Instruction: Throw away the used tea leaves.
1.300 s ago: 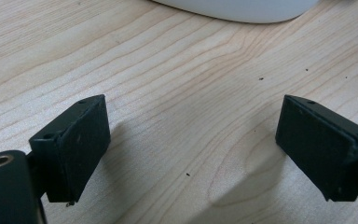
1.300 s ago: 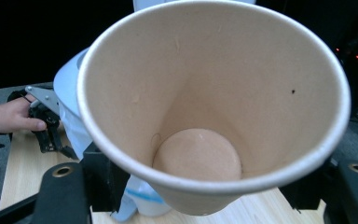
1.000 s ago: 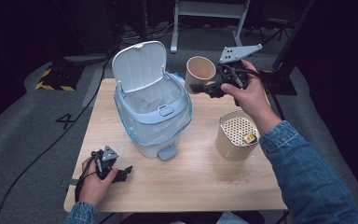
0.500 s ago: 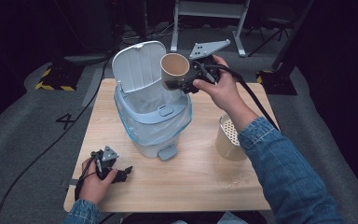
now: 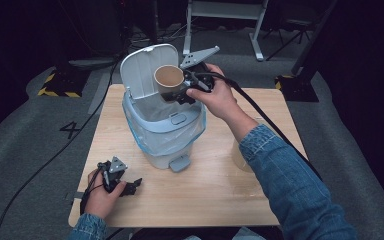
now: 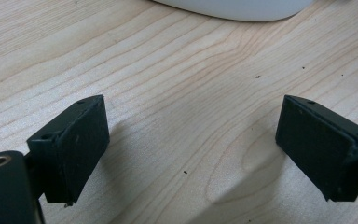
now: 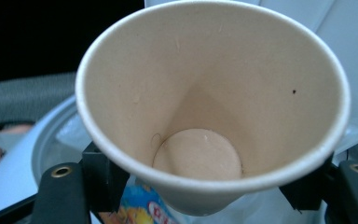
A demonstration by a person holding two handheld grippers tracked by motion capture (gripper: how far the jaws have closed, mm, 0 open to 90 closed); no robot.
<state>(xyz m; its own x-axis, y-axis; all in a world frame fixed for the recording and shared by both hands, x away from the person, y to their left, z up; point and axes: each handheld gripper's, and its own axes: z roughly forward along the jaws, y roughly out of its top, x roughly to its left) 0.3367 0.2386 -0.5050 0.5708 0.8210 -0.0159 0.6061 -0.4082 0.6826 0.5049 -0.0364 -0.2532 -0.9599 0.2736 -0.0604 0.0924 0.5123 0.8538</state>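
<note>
An empty paper cup (image 5: 169, 77), clamped across its sides in the right gripper (image 5: 176, 95), hangs over the open pedal bin (image 5: 165, 131) on the wooden table (image 5: 220, 190); the left gripper (image 5: 130, 188) rests there, jaws wide apart and empty.

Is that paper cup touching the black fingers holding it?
Touching. The right gripper view shows the right gripper's fingers pressed against both sides of the paper cup.
</note>
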